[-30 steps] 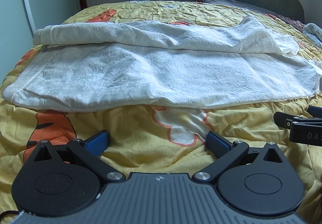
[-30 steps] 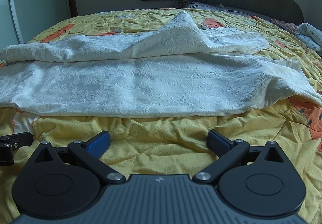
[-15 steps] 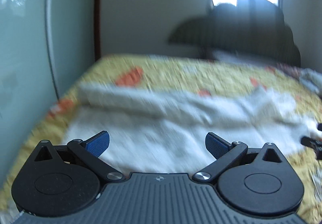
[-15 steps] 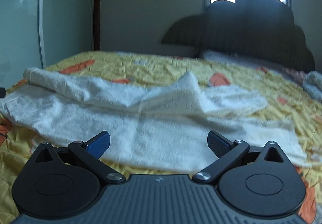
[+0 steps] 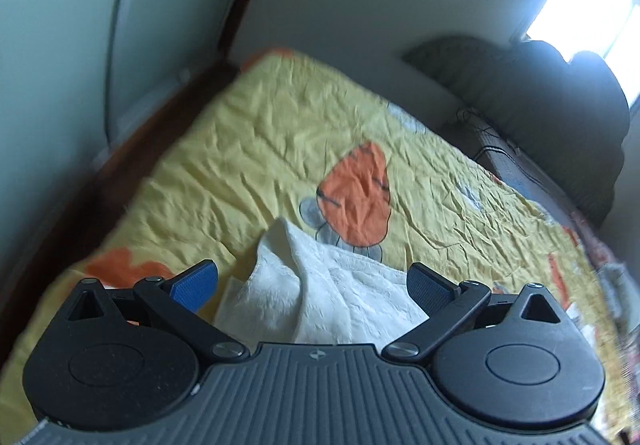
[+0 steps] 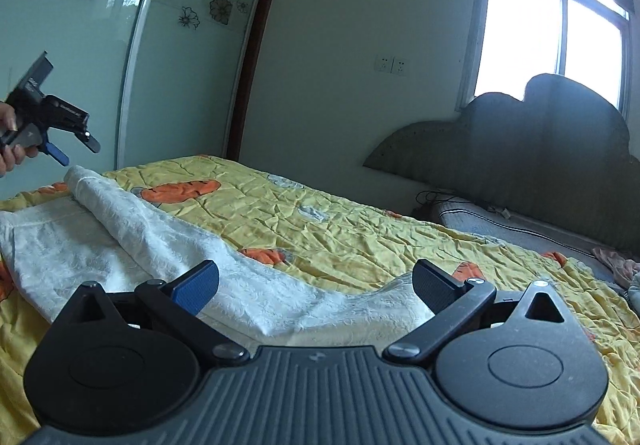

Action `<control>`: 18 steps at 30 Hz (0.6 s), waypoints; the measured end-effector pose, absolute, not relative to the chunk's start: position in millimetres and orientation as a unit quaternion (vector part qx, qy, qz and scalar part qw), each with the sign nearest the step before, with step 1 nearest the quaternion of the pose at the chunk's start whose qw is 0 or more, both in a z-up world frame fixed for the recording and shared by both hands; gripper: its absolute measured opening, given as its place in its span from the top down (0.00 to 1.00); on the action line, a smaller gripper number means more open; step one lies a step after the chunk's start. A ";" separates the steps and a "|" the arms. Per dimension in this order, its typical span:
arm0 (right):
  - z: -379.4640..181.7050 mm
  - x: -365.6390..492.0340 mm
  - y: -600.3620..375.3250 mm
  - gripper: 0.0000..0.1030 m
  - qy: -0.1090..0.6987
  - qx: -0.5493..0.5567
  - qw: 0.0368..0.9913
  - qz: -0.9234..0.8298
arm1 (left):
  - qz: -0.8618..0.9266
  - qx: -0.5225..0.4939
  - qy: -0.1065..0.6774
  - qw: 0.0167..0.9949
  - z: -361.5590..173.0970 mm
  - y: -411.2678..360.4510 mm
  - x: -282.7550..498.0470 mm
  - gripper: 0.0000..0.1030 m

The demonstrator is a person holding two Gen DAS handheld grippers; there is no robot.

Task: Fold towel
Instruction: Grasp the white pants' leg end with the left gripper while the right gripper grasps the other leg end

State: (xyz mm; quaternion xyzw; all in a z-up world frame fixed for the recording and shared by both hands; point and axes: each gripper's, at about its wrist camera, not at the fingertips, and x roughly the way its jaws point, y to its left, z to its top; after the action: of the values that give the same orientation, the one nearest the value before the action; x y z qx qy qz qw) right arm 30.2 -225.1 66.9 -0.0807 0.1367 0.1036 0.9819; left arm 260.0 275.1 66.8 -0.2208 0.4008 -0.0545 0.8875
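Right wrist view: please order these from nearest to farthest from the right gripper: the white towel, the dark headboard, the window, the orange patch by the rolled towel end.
From the right gripper:
1. White towel, directly between and below the fingers.
2. Orange patch, farther left on the yellow bedspread.
3. Dark headboard, at the bed's far right end.
4. Window, behind and above the headboard.

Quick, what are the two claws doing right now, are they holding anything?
Left claw: open, empty, above the white embossed fabric towel.
Right claw: open, empty.
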 end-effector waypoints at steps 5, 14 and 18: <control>54.2 45.0 -214.9 0.00 0.164 -0.097 0.975 0.119 | -0.079 -0.237 0.430 0.868 46.2 280.7 295.3 0.05; 46.1 72.2 -200.9 0.00 0.176 -0.104 0.969 0.139 | -0.102 -0.131 0.485 0.859 32.0 257.8 328.1 0.51; 44.9 81.5 -192.2 0.00 0.177 -0.116 0.965 0.155 | -0.098 -0.081 0.466 0.875 33.1 251.1 325.5 0.84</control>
State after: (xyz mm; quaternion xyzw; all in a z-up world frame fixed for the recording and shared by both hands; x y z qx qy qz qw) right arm 81.5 -192.2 44.9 -0.1155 0.1770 0.1550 0.9650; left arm 325.5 251.1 33.1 -0.0809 0.4665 -0.0980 0.8754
